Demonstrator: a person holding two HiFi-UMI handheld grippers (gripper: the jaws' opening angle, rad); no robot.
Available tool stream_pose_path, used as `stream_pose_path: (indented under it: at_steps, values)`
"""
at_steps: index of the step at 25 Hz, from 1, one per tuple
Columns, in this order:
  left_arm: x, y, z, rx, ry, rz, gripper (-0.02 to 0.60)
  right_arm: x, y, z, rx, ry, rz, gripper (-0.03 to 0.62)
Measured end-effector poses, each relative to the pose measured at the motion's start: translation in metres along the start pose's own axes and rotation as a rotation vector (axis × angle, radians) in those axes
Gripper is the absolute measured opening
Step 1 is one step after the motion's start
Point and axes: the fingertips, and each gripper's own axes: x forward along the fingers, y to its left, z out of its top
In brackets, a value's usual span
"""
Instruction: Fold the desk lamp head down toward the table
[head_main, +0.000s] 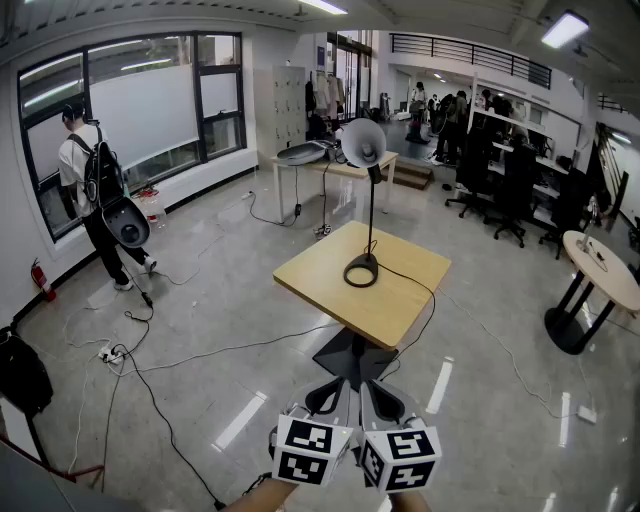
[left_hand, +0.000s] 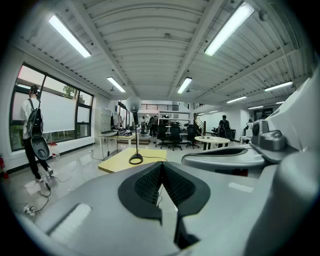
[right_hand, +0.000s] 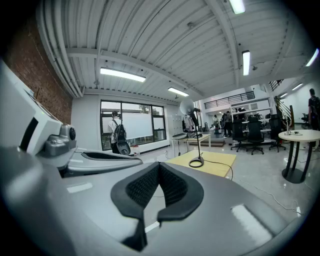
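A black desk lamp stands upright on a small square wooden table (head_main: 400, 300). Its round base (head_main: 361, 271) sits near the table's middle, its thin stem rises straight, and its white round head (head_main: 362, 141) is up at the top. The lamp also shows far ahead in the left gripper view, base (left_hand: 135, 160), and in the right gripper view, base (right_hand: 196, 162). My left gripper (head_main: 335, 398) and right gripper (head_main: 382, 400) hang side by side well short of the table, both shut with nothing between the pads (left_hand: 161, 181) (right_hand: 159, 186).
The lamp's black cord (head_main: 425, 300) runs off the table's right edge to the floor. More cables (head_main: 200, 352) lie across the glossy floor at left. A person with a backpack (head_main: 95, 190) stands by the window. A round table (head_main: 605, 268) is at right; desks and office chairs (head_main: 510, 175) stand behind.
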Motion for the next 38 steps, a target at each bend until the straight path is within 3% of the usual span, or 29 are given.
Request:
stream_pose_path:
  at_steps: [3, 8, 20, 26, 32, 38]
  values:
    - [0.002, 0.021, -0.025, -0.003, 0.009, -0.002, 0.017, 0.019, 0.012, -0.022, 0.002, 0.005, 0.001, 0.005]
    - [-0.004, 0.024, -0.028, 0.014, 0.025, 0.002, 0.017, 0.018, 0.019, -0.023, 0.007, -0.003, 0.004, 0.005]
    - [0.010, -0.013, -0.018, 0.026, 0.045, 0.000, 0.017, -0.005, -0.013, -0.014, -0.004, -0.009, 0.008, 0.005]
    - [0.053, 0.025, -0.026, 0.017, 0.034, -0.023, 0.017, 0.052, -0.021, -0.025, -0.011, 0.007, -0.004, 0.005]
    - [0.059, 0.077, 0.008, 0.001, 0.035, -0.044, 0.016, 0.094, 0.001, 0.013, -0.025, 0.026, -0.022, 0.005]
    - [0.125, 0.093, -0.006, -0.004, 0.029, -0.073, 0.017, 0.145, -0.041, 0.000, -0.043, 0.031, -0.052, 0.005]
